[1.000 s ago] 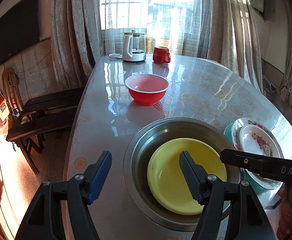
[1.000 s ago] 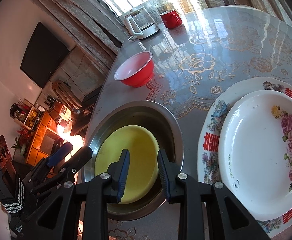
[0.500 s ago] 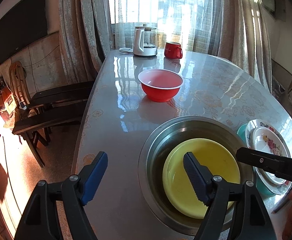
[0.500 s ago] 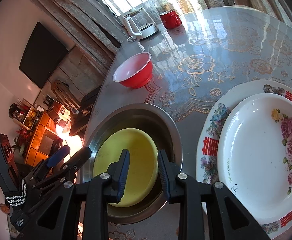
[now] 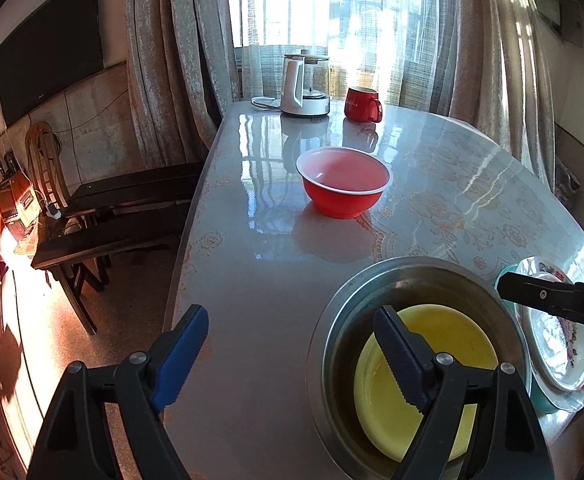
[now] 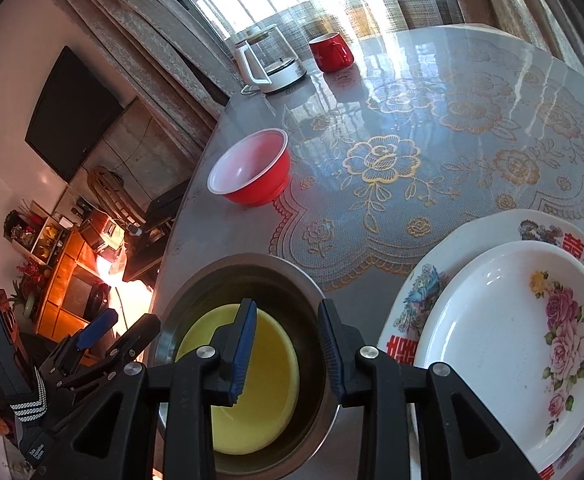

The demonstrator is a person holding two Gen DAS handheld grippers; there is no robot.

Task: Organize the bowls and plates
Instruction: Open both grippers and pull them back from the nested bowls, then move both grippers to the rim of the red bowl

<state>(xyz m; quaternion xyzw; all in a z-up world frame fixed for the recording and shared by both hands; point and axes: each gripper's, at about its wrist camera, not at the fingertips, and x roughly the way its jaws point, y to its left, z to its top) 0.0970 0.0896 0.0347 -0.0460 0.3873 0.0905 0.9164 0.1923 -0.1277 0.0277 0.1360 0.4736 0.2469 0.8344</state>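
A steel bowl [image 5: 317, 360] stands near the table's front edge with a yellow plate [image 5: 444, 384] lying inside it. My left gripper [image 5: 290, 360] hangs above the bowl's left rim. Its jaws are opening wide and hold nothing. My right gripper [image 6: 286, 346] hovers over the same steel bowl [image 6: 292, 292] and yellow plate [image 6: 260, 400], with its jaws a little apart and empty. A red bowl [image 5: 344, 182] sits farther back. To the right, a floral plate [image 6: 512, 348] rests on a larger patterned plate [image 6: 432, 280].
A kettle [image 5: 304, 84] and a red mug [image 5: 362, 104] stand at the far end by the curtained window. Dark benches [image 5: 104, 216] line the table's left side. A teal plate [image 5: 508, 276] edge shows under the plate stack.
The left gripper has shifted left, so the steel bowl sits further right in its view, and its jaws have spread wider. The right gripper has drawn back slightly.
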